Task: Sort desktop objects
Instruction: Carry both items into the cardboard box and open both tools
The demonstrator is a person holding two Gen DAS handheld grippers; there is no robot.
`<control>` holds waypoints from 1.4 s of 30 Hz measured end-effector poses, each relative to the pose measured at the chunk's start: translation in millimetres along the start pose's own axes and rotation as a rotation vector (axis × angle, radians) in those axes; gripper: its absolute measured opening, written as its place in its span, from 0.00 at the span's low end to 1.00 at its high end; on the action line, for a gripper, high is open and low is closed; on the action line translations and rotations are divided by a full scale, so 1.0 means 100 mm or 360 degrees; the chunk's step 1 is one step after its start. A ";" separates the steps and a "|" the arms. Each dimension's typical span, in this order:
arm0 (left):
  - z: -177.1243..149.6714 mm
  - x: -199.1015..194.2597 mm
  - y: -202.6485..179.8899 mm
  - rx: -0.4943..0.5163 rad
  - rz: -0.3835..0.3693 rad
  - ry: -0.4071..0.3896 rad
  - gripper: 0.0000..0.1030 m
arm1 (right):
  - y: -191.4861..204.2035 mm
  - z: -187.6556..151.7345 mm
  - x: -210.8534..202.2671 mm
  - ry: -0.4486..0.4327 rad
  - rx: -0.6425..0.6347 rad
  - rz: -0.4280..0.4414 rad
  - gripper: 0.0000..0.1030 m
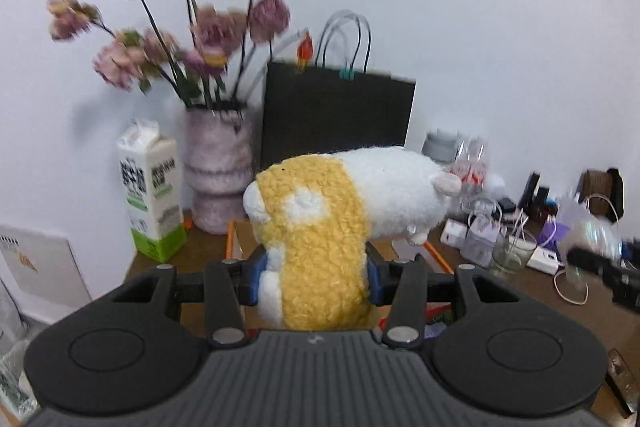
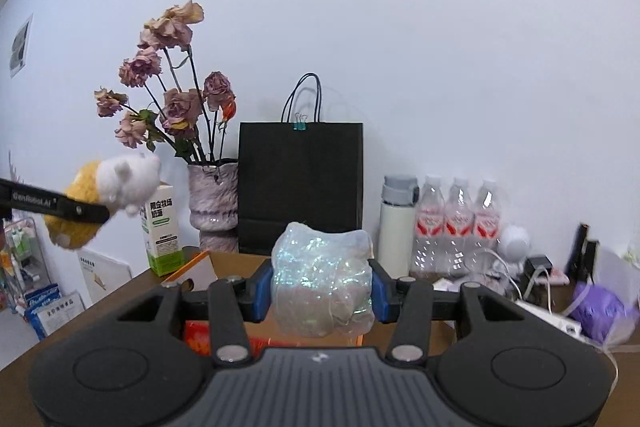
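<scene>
Left gripper [image 1: 316, 277] clamped on yellow-and-white plush toy [image 1: 344, 199], long axis crosswise to the fingers; right gripper [image 2: 322, 293] clamped on iridescent wrapped bundle [image 2: 322, 275]; both raised above orange-edged box [image 2: 224, 267], directly below.

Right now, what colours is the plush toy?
The fluffy plush toy is yellow and white, clearest in the left wrist view.

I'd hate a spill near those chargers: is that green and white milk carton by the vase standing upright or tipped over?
Upright. The milk carton stands on its base on the desk beside the vase, its gabled top pointing up in the left wrist view.
</scene>
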State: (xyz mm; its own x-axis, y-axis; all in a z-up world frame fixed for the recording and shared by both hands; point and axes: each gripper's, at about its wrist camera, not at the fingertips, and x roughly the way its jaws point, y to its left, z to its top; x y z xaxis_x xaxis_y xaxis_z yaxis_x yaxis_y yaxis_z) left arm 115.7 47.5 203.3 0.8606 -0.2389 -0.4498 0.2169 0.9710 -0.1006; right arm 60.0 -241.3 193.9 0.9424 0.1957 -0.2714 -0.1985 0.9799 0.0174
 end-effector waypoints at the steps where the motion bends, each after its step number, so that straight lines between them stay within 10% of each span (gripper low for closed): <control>1: 0.06 0.07 0.01 0.0025 0.0002 0.0035 0.46 | -0.04 0.09 0.10 0.0027 0.0010 0.0017 0.45; 18: 0.52 1.83 0.31 -0.0013 0.0162 0.0637 0.47 | -0.14 0.62 2.23 0.0608 0.0127 0.0116 0.45; 30: 0.26 3.10 0.35 0.0077 0.0297 0.1054 0.47 | -0.12 -0.08 3.68 0.1143 0.0120 -0.0052 0.45; 42: 0.01 3.37 0.29 0.0128 0.0390 0.1142 0.60 | 0.04 -0.54 4.00 0.1217 -0.0047 -0.0104 0.51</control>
State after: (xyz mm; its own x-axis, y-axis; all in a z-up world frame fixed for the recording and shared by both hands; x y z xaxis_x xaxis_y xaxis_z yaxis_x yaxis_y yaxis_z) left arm 412.1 -5.3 49.7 0.3839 0.0755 -0.9203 0.1148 0.9850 0.1287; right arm 421.7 -161.6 32.9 0.5060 0.0465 -0.8613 -0.1661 0.9851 -0.0444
